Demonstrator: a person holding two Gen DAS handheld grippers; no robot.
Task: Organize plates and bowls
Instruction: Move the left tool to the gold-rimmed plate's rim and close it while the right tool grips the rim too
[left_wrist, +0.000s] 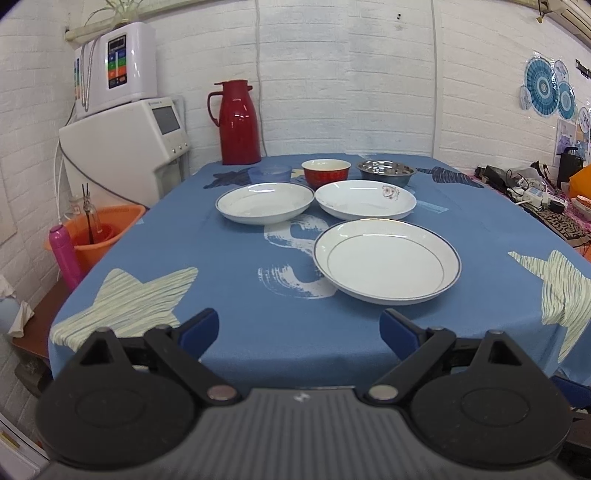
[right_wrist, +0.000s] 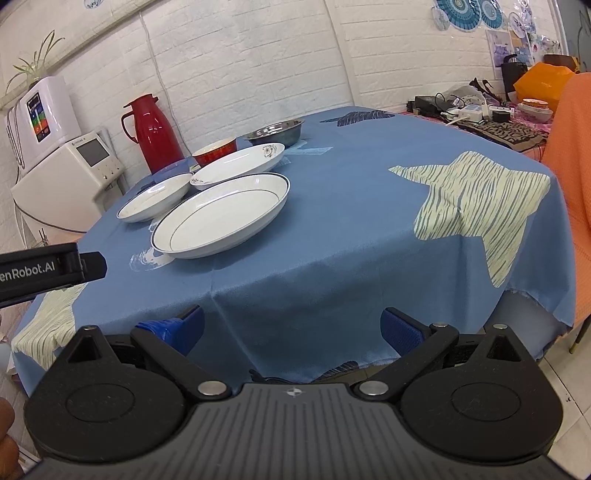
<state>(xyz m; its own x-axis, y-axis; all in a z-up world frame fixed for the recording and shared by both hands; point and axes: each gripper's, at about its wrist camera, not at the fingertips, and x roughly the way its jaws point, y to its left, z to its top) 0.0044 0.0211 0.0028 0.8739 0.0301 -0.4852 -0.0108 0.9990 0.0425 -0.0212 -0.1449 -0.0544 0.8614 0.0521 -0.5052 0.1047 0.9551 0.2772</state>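
Left wrist view shows your left gripper (left_wrist: 299, 332) spread wide and empty over the near edge of the blue tablecloth (left_wrist: 229, 258), with the blue-rimmed plate (left_wrist: 387, 261) nearest, the plain plate (left_wrist: 264, 203) and the flowered plate (left_wrist: 365, 201) side by side behind it, and a clear bowl (left_wrist: 269, 173), red bowl (left_wrist: 325, 172) and steel bowl (left_wrist: 386, 172) in a far row before the red flask (left_wrist: 236, 123). Right wrist view shows your right gripper (right_wrist: 291, 328) likewise wide and holding nothing off the near table edge, the three plates clustered to the far left, the bowls beyond them.
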